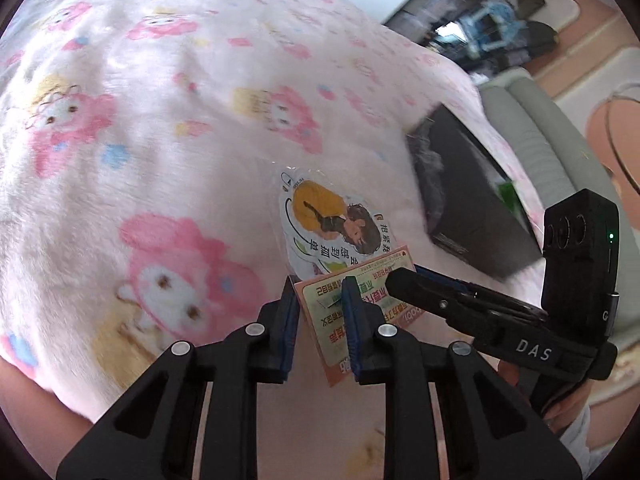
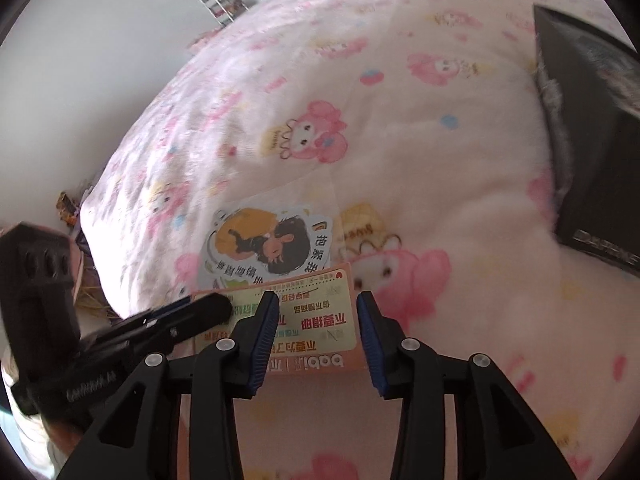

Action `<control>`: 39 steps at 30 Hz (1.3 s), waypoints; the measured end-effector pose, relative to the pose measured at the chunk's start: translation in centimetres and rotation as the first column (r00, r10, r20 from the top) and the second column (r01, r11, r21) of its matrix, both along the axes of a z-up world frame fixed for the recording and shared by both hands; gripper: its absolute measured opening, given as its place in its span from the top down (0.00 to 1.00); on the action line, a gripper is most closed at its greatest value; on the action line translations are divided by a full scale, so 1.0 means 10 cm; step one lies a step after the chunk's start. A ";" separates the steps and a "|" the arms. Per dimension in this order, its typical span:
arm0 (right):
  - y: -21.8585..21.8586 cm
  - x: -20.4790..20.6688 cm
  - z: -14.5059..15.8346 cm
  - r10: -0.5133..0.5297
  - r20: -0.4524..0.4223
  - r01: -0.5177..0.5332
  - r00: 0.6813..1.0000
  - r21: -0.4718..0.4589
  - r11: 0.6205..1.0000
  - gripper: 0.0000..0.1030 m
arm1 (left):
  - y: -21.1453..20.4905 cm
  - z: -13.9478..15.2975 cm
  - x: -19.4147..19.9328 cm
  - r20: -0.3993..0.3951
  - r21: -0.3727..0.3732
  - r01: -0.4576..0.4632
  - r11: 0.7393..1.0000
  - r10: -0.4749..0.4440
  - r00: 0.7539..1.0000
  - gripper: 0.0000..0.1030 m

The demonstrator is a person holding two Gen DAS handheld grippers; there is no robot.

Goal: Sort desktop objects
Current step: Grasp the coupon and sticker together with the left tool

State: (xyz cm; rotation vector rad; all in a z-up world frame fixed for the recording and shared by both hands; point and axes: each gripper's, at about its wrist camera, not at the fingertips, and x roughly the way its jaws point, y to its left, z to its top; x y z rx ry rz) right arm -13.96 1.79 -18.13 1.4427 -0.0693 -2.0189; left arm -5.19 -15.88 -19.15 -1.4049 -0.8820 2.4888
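A sticker sheet in clear wrap, showing a cartoon figure in yellow point(image 1: 328, 220) point(image 2: 266, 240), lies on the pink blanket. An orange and green card point(image 1: 356, 312) point(image 2: 316, 328) lies partly over its near end. My left gripper point(image 1: 320, 292) is open, its fingers standing on either side of the card's left edge. My right gripper point(image 2: 318, 300) is open, its fingers straddling the card's right part. In the left wrist view the right gripper point(image 1: 404, 274) reaches onto the card from the right.
A black box point(image 1: 472, 200) point(image 2: 592, 140) lies on the blanket to the right. The pink plush blanket with cartoon print point(image 1: 160, 140) point(image 2: 440, 160) covers the surface. A grey padded edge point(image 1: 548, 152) runs beyond the box.
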 end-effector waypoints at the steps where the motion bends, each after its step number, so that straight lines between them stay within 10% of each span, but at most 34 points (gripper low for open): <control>1: 0.07 0.06 0.05 -0.002 -0.008 0.002 1.000 -0.002 1.000 0.65 | 0.07 0.02 0.01 -0.005 0.003 0.024 1.000 -0.024 1.000 0.80; 23: 0.85 0.43 -0.16 -0.180 0.064 0.177 0.982 0.049 0.983 0.65 | 0.84 -0.23 -0.08 0.121 -0.128 0.153 0.980 -0.137 0.983 0.70; 39: 1.54 0.25 0.66 -0.300 -0.118 0.294 0.947 -0.064 0.954 0.66 | 1.52 0.67 -0.54 -0.079 -0.157 0.247 0.956 -0.261 0.962 0.75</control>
